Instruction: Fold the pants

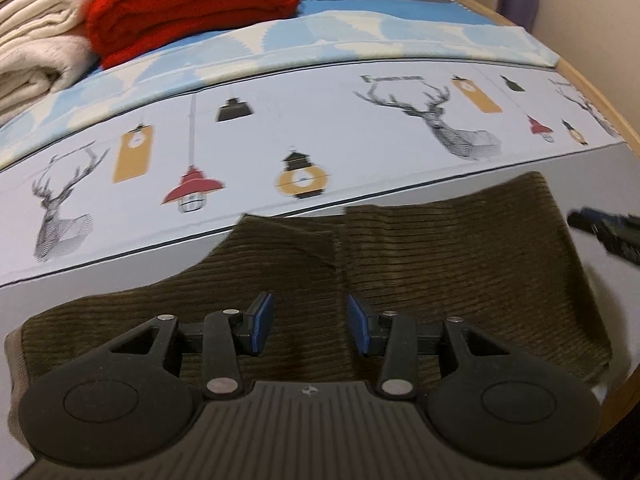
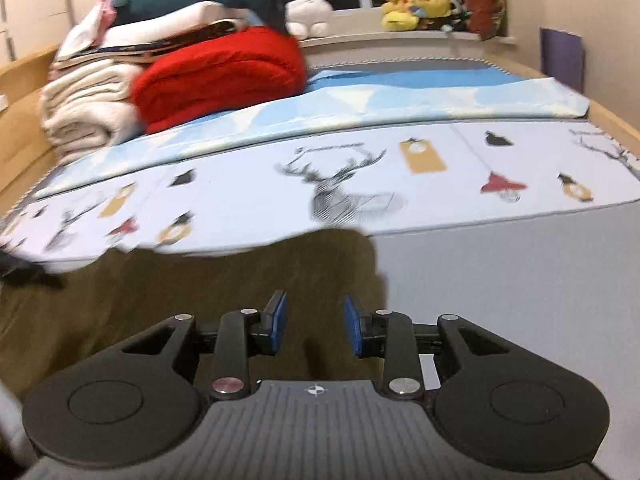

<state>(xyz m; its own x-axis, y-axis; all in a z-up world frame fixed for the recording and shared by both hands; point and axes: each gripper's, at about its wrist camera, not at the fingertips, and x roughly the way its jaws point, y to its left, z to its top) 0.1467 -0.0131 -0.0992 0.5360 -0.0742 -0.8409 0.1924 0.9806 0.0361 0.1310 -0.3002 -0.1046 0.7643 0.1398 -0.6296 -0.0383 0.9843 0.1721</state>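
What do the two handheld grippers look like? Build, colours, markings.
Both match: the left gripper and right gripper have matte black linkage arms with silver pivot pins, round black side housings, blue pads on the fingers, and a ribbed grey body with a small crosshair mark. No cables, hands or sleeves visible.

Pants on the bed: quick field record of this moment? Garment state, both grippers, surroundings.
garment: dark olive corduroy pants, lying flat on the bed, already folded over, with layered edges showing
surface: grey sheet; deer-and-lantern printed cover beyond the pants
left gripper: open above the pants, nothing between its pads
right gripper: open over the pants' right edge, nothing gripped; view blurred
background: red blanket and cream blankets stacked at the far left
fold status: partly folded, neither gripper holding cloth
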